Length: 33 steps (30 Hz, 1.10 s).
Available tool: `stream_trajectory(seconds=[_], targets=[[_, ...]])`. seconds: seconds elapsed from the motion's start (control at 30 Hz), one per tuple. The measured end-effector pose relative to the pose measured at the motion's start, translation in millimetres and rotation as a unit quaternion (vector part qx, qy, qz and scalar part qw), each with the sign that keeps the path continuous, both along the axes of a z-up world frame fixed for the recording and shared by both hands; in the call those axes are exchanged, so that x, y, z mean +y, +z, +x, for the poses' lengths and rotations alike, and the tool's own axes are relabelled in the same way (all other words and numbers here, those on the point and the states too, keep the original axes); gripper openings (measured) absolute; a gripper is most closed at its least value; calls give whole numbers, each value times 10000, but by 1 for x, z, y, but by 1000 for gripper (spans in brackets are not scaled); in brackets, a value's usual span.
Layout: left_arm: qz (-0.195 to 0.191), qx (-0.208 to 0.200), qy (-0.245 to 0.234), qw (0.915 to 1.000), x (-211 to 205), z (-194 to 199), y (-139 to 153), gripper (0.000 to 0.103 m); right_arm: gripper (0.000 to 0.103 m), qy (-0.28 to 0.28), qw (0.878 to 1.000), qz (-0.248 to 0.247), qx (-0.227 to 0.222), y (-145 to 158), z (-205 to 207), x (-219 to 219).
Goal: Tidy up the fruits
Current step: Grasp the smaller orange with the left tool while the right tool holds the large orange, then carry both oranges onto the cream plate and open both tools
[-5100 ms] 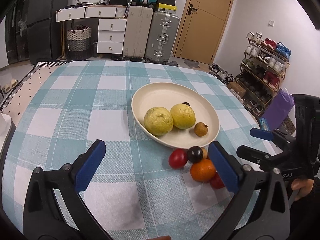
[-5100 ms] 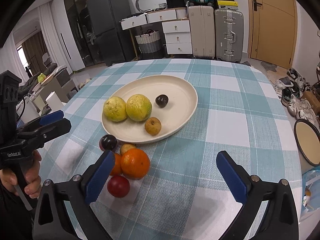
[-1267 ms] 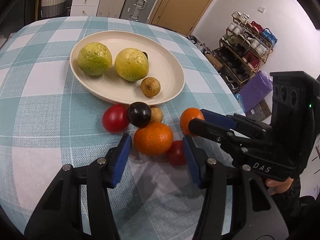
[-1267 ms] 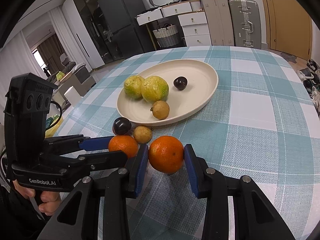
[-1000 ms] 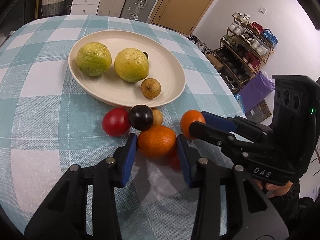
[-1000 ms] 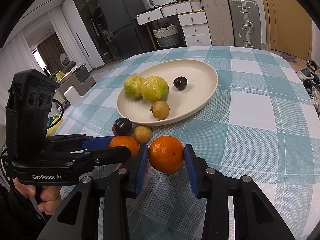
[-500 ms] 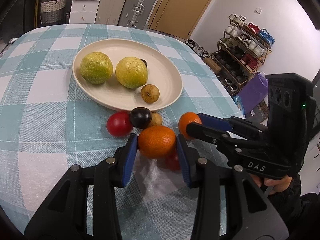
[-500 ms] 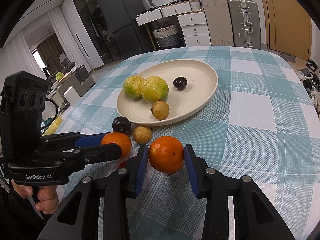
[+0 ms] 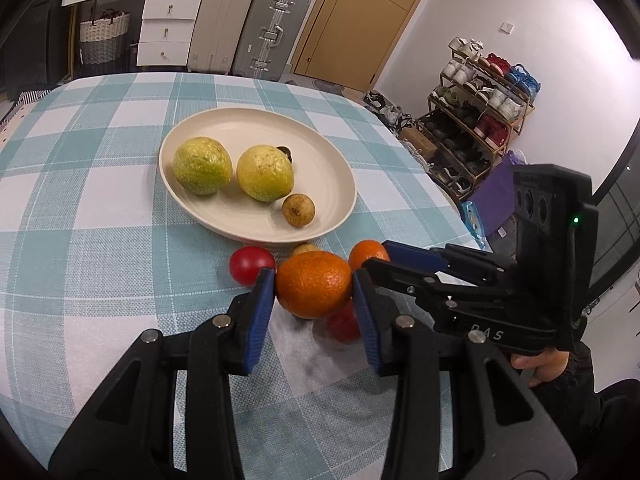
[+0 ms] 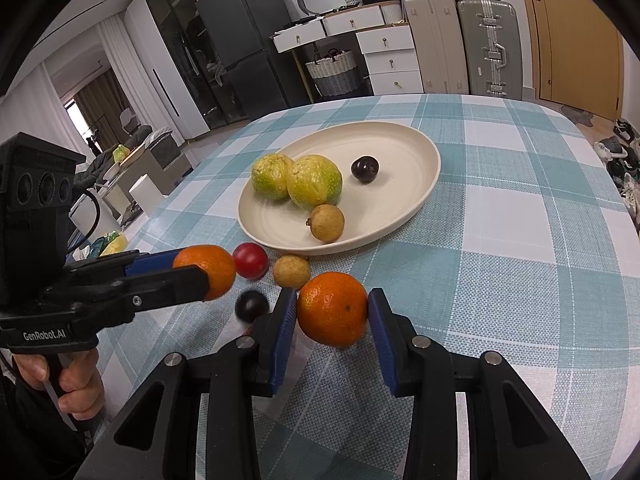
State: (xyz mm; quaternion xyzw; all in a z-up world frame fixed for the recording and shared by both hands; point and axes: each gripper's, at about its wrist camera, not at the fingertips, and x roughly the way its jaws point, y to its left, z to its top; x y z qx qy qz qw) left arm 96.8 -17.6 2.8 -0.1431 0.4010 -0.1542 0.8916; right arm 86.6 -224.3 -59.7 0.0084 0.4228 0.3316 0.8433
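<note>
Even indoor light, daylight at far left window (image 10: 82, 114); fisheye bending, dark vignetted corners; dark plum (image 10: 252, 306) motion-blurred.

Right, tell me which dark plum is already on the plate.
The dark plum behind the two green fruits lies on the plate; the other plum sits on the tablecloth.
</note>
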Motion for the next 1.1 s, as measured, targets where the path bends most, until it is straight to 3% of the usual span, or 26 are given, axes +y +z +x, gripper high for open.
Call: stream_trajectory(seconds=[0.6,1.1], targets=[[266,-120,323,9991,26,14,-1,37,38,-77,9998,103,-172,13,2,-1],[372,-149,451,9982,32,48,-9,37,38,-245,9986,236,-406,29,12,-2]])
